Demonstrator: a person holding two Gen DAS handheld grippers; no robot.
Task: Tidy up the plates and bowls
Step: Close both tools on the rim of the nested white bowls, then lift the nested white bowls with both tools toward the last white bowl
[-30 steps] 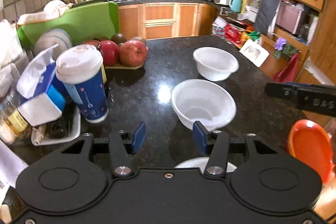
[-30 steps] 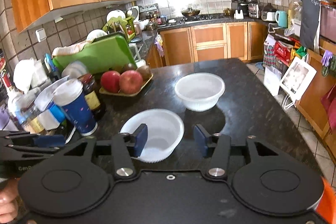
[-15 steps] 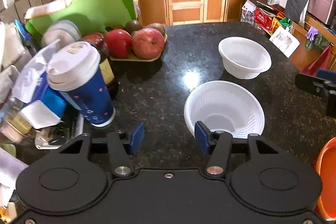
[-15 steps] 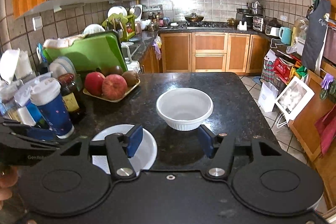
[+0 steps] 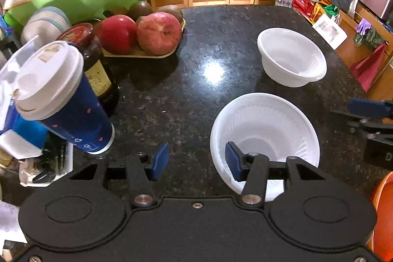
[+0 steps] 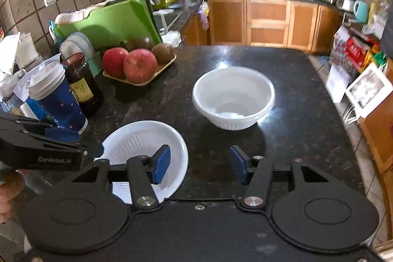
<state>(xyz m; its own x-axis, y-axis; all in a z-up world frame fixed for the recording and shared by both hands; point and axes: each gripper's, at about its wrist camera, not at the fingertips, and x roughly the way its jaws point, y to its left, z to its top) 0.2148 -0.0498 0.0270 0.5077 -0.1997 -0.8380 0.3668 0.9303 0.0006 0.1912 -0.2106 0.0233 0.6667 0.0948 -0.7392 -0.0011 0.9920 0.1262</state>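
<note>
1. Left gripper (image 5: 196, 161), empty with jaws closing, straddles the near rim of the shallow white bowl (image 5: 265, 136), likely to pinch it.
2. Right gripper (image 6: 200, 163), empty and closing, hovers just right of that bowl, nearer than the deep white bowl (image 6: 233, 97) on the counter (image 6: 294, 139).

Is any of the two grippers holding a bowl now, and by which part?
Neither holds anything. The left gripper and right gripper are closing on empty air above the counter, beside the near bowl.
</note>
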